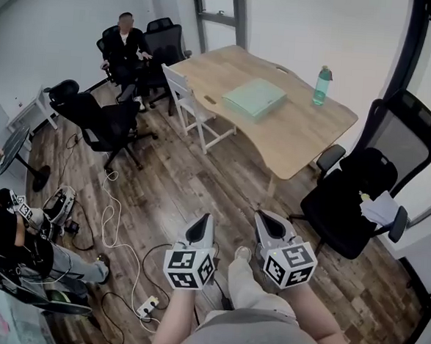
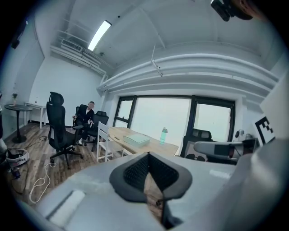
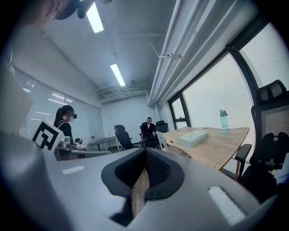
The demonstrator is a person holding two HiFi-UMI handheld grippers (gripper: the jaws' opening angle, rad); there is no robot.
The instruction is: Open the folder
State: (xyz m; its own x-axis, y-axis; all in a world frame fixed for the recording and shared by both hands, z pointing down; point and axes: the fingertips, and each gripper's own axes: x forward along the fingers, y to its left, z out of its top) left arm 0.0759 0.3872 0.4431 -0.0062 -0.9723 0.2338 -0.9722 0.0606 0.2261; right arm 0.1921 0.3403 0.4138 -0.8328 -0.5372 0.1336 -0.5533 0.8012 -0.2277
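A pale green folder (image 1: 254,97) lies shut and flat on the wooden table (image 1: 299,137) across the room. It also shows far off in the left gripper view as the folder (image 2: 137,140) and in the right gripper view as the folder (image 3: 193,137). My left gripper (image 1: 201,227) and right gripper (image 1: 271,224) are side by side over the wooden floor, well short of the table. Both point toward it. The left gripper (image 2: 148,156) is shut with nothing held. The right gripper (image 3: 145,154) is shut too, holding nothing.
A teal bottle (image 1: 321,86) stands on the table's far right. A white chair (image 1: 187,103) sits at its left side, and black office chairs (image 1: 105,123) (image 1: 353,203) flank the way. Cables (image 1: 112,226) and a power strip (image 1: 147,307) lie on the floor. A person (image 1: 125,47) sits at the back.
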